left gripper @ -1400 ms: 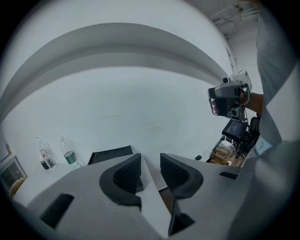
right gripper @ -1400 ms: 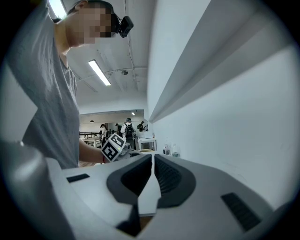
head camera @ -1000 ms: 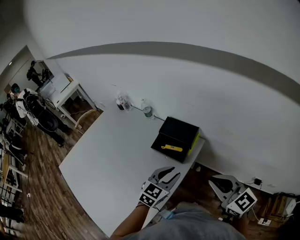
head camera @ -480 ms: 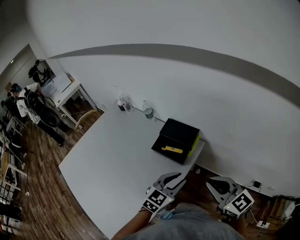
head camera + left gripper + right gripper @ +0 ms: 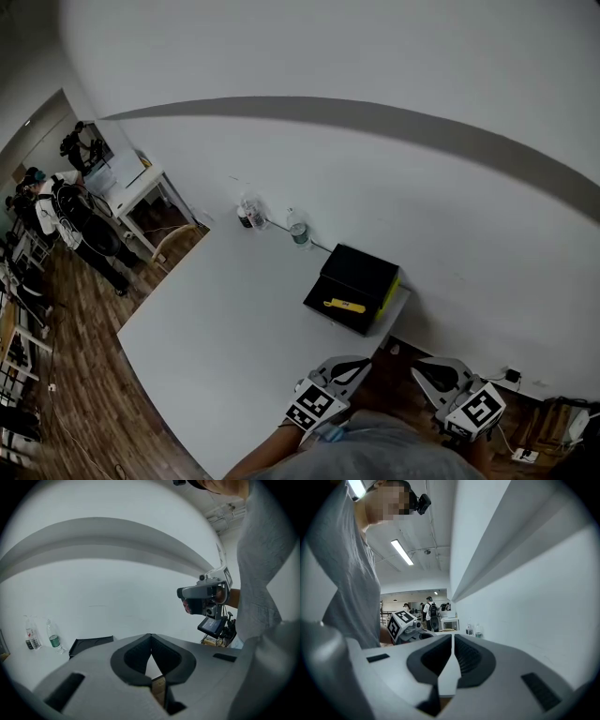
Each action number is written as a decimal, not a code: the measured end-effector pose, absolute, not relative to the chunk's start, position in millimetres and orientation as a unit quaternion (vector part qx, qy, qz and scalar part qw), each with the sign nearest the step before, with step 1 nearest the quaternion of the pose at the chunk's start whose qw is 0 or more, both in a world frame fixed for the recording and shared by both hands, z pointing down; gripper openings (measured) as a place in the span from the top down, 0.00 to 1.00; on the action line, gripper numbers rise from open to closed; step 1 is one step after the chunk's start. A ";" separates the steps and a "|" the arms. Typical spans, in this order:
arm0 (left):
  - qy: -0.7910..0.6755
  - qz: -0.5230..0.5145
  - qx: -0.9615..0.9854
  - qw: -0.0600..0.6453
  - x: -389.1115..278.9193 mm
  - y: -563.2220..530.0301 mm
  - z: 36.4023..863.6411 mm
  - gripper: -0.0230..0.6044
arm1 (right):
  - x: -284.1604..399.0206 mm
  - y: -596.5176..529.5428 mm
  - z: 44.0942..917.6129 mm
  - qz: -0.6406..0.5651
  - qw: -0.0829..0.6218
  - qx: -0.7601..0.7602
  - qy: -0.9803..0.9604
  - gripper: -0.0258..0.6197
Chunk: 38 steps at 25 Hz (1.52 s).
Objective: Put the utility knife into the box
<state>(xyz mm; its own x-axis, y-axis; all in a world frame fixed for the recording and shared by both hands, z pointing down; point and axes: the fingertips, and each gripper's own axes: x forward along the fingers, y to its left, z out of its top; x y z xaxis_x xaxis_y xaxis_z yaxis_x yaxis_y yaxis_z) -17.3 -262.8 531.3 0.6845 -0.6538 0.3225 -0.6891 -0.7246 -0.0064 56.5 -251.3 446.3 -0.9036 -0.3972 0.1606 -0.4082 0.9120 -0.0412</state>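
Far to the left of the left gripper, people [image 5: 58, 211] with dark backpacks stand on a wooden floor [image 5: 75, 375] of brown planks. They are beside a small white side table [image 5: 141, 187]. Nearer, the white table [image 5: 216, 328] is a smooth, matt slab with straight edges. It runs ahead of both grippers to a plain white wall [image 5: 375, 178] crossed by a grey band [image 5: 309, 105]. Ahead and left of the left gripper, close to the wall, clear plastic bottles [image 5: 248, 211] stand upright, and one carries a green label.

The box [image 5: 354, 281] sits ahead of the left gripper [image 5: 354, 367], apart from it. Only bare tabletop lies between them, and nothing stands in the way. The box is flat, rectangular and matt black, with a thin yellow-green strip along its right side. In the left gripper view the box [image 5: 91, 643] shows a low raised rim. The utility knife [image 5: 344, 306] lies flat on the black of the box, at the side nearest the grippers. It is a slim yellow bar, too small for finer detail.

The left gripper [image 5: 151, 639] is grey moulded plastic with dark ribbed pads [image 5: 132, 656] and a marker cube [image 5: 314, 408] of black and white squares. It hangs by the near edge of the table. Its jaws have just been closing and meet tip to tip with nothing between them. Just to its right, off the table's edge, is the right gripper [image 5: 422, 367], of the same build. Its jaws are also together, as the right gripper [image 5: 452, 639] view shows, and they hold nothing.
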 end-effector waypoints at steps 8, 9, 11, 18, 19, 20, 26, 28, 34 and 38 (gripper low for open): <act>-0.358 0.151 0.921 0.044 -13.0 -259.3 524.3 0.94 | 58.4 -250.0 446.3 0.025 0.089 0.212 -0.973 0.91; -0.358 0.151 0.920 0.043 -13.7 -259.2 524.5 0.94 | 58.6 -250.1 446.5 0.022 0.093 0.215 -0.972 0.91; -0.359 0.150 0.920 0.042 -14.6 -259.5 524.8 0.94 | 59.4 -250.7 446.5 0.021 0.097 0.217 -0.971 0.91; -0.357 0.148 0.921 0.043 -12.4 -258.8 524.4 0.93 | 59.3 -249.0 449.0 0.016 0.113 0.213 -0.970 0.91; -0.356 0.149 0.922 0.043 -12.2 -258.4 524.8 0.94 | 58.9 -248.5 449.1 0.018 0.113 0.213 -0.970 0.91; -0.355 0.150 0.922 0.043 -12.2 -257.7 525.3 0.93 | 58.4 -247.9 449.0 0.018 0.113 0.214 -0.970 0.91; -0.350 0.154 0.923 0.045 -12.0 -254.4 526.7 0.93 | 58.4 -246.7 447.8 0.020 0.110 0.217 -0.970 0.91; -0.348 0.156 0.923 0.045 -11.4 -252.9 527.6 0.93 | 59.3 -246.0 448.3 0.021 0.112 0.219 -0.969 0.91; -0.343 0.157 0.925 0.046 -10.1 -252.2 528.8 0.93 | 58.7 -245.4 448.8 0.021 0.113 0.219 -0.969 0.91; -0.342 0.156 0.925 0.046 -9.2 -252.3 529.5 0.93 | 59.1 -245.4 449.3 0.020 0.114 0.218 -0.969 0.91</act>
<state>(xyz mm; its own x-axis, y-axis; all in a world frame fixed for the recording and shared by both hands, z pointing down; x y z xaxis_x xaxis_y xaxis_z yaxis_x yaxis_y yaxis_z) -9.2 -252.3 529.5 0.7173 -0.6184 0.3211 -0.6474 -0.7619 -0.0212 59.1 -245.4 449.3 -0.8784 -0.4187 0.2303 -0.4278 0.9038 0.0114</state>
